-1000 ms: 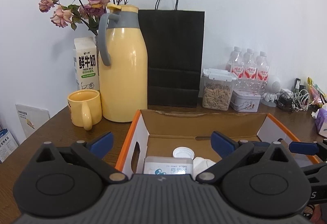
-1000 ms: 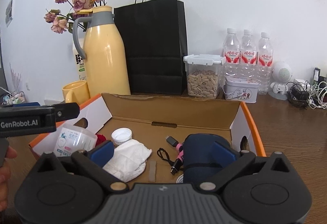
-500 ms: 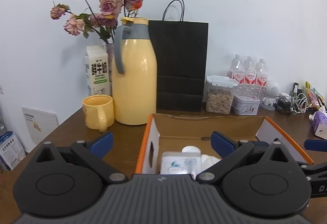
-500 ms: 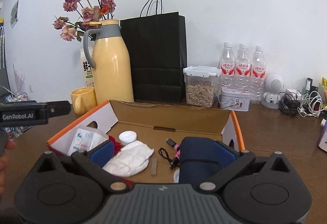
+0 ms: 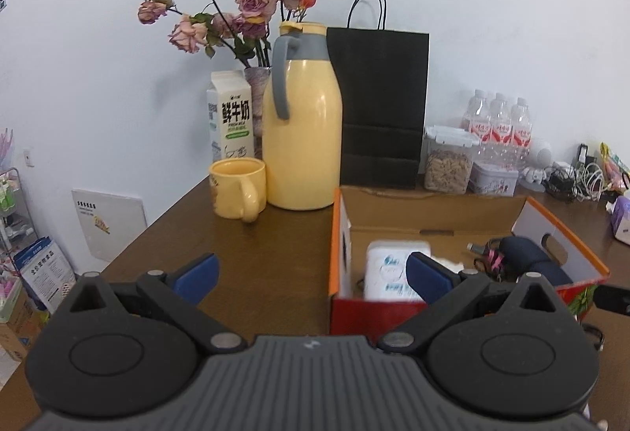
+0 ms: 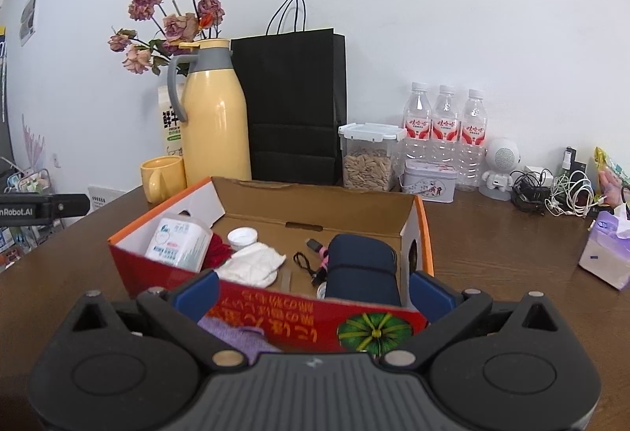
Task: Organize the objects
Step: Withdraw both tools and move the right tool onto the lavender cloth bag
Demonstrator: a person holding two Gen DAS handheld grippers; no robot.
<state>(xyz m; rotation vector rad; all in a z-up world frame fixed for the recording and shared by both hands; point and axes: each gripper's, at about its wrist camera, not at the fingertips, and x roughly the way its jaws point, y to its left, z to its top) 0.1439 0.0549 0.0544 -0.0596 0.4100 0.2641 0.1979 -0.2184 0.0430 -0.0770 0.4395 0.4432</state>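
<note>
Left gripper (image 5: 311,273) spread, empty; box (image 5: 437,208) ahead to its right; right gripper (image 6: 313,291) spread, straddling box (image 6: 315,317) front wall; pouch (image 6: 360,265) just beyond.

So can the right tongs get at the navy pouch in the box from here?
Probably yes: the right tongs are open and empty, the navy pouch lies uncovered in the open-topped box, though the near wall means coming in over it.

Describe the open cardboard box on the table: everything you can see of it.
The open cardboard box sits upright on the brown wooden table, in front of the black paper bag. Plain brown inside, orange rims, white end walls with hand holes, red printed front. It holds a white plastic jar, white cloth, small white cap and dark blue pouch.
</note>
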